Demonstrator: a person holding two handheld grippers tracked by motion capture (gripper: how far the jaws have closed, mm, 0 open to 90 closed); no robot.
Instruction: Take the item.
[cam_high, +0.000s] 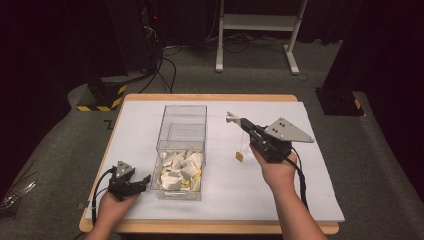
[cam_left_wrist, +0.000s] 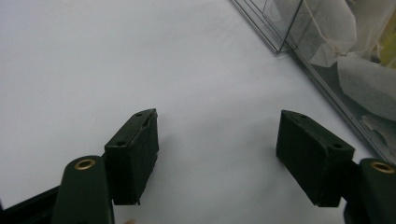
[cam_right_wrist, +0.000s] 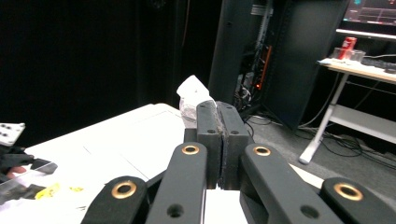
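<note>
A clear plastic box (cam_high: 181, 150) stands on the white table mat, its near end full of white tea bags (cam_high: 178, 170) with yellow tags. My right gripper (cam_high: 236, 120) is raised right of the box and shut on a white tea bag (cam_right_wrist: 191, 95); its string and yellow tag (cam_high: 239, 156) hang below. My left gripper (cam_high: 145, 180) rests low on the mat just left of the box's near end, open, with bare mat between its pads (cam_left_wrist: 133, 151). The box wall (cam_left_wrist: 322, 81) runs along that view's right side.
The white mat (cam_high: 280, 195) covers a wooden table. Beyond the far edge are a white desk frame (cam_high: 257, 30), cables on grey carpet and yellow-black striped blocks (cam_high: 102, 97). Dark racks stand at the back and right.
</note>
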